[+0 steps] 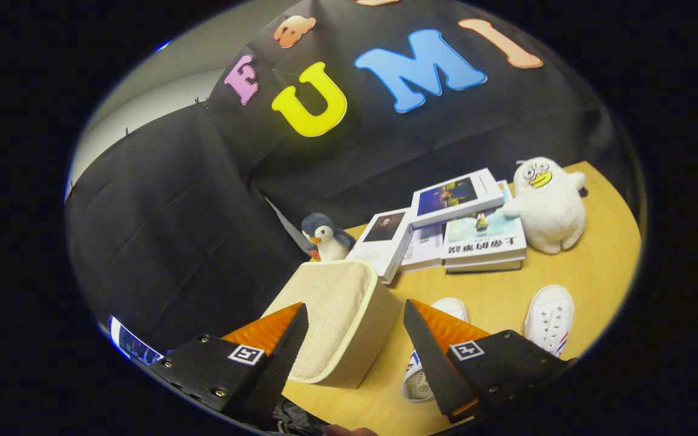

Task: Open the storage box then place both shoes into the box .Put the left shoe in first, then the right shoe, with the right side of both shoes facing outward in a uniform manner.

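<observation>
Between my gripper's point(355, 315) spread fingers I see the closed storage box point(343, 318); two shoes point(550, 318) lie beside, books point(485, 239) with unreadable titles beyond.

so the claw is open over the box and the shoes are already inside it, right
Not quite. In the gripper view the claw is open at the box, but both shoes lie on the table beside it, not inside.
</observation>
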Motion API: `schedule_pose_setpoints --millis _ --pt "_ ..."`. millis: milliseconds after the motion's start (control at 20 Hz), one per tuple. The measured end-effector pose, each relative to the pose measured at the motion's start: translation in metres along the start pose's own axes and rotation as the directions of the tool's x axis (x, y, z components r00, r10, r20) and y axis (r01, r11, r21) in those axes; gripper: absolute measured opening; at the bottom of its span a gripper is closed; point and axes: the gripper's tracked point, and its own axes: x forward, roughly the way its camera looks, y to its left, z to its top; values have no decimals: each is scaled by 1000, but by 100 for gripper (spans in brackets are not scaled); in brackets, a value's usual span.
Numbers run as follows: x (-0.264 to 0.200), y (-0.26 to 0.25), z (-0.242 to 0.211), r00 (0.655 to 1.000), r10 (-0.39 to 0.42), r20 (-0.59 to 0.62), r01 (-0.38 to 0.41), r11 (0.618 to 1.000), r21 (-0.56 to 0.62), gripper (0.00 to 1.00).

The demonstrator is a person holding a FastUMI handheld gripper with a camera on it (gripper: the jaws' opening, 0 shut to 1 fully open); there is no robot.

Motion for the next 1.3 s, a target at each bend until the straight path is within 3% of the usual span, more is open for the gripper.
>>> schedule_pose_setpoints --millis 150,450,700,850,1050,1100,1200,1300 --pt "23 6 -26 994 62 -92 -47 986 159 96" --pt "62 1 -61 978 97 -182 -53 971 235 96" --pt "89 16 -78 954 203 -219 -102 911 400 96" --pt "97 18 -83 940 227 -254 -80 873 482 95" --pt "95 23 -69 943 238 -233 -89 854 513 49" --pt "91 23 -65 943 242 -228 -93 851 517 29" --pt "84 29 -57 938 260 -230 -111 852 512 8" --pt "79 39 -48 935 278 -220 -136 854 501 7"
